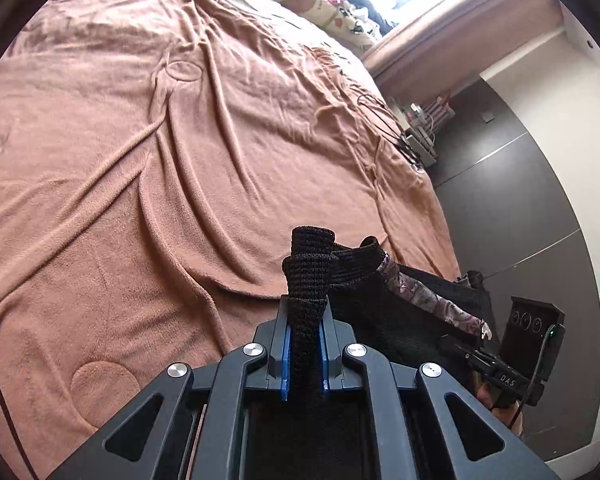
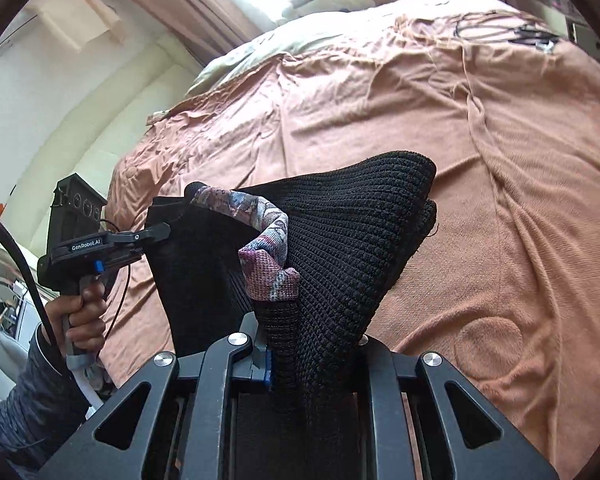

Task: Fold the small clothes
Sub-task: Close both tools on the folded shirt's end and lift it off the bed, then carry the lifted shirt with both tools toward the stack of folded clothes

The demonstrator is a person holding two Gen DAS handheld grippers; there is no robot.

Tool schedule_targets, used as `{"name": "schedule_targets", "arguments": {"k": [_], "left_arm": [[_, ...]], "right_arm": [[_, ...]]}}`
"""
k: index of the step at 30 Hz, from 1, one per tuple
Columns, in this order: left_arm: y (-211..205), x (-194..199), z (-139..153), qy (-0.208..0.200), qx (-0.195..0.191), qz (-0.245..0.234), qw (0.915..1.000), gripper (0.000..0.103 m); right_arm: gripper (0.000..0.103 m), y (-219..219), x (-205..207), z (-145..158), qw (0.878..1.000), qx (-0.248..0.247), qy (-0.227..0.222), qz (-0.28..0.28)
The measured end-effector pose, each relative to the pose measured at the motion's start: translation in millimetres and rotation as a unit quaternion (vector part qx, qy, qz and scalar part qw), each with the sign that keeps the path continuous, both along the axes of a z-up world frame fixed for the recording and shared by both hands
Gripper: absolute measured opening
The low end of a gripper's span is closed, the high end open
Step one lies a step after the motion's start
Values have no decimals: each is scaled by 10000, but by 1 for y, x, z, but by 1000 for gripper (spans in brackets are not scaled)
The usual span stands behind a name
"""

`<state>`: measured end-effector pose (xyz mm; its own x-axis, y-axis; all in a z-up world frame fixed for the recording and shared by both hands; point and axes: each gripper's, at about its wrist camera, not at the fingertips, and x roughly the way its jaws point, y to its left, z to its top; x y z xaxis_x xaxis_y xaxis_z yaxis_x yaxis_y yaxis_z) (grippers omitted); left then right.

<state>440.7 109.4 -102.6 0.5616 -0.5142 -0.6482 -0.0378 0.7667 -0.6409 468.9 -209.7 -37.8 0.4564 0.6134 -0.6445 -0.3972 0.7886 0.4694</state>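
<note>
A black knit garment (image 2: 340, 240) is gripped by both jaws above the bed (image 1: 140, 160); its lower part is hidden behind the left gripper (image 1: 305, 344) and right gripper (image 2: 300, 356).

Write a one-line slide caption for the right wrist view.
Right gripper and left gripper pinch a black knitted garment above a rumpled terracotta fleece blanket.

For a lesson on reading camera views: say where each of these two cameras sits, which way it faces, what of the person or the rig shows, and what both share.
Left wrist: on the left gripper, looking along its fingers over the brown blanket; the right gripper shows at right.
Right wrist: on the right gripper, facing the bed; a hand holds the left gripper.
Shared: the black knit garment with floral trim, clamped in both.
</note>
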Motion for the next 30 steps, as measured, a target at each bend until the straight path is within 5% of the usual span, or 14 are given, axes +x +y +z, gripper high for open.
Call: {"name": "schedule_targets", "arguments": {"k": [30], "left_arm": [[-56, -131, 140, -1249, 98, -184, 9920, 9]], "right_arm": [[13, -66, -196, 114, 9902, -217, -1311, -422]]}}
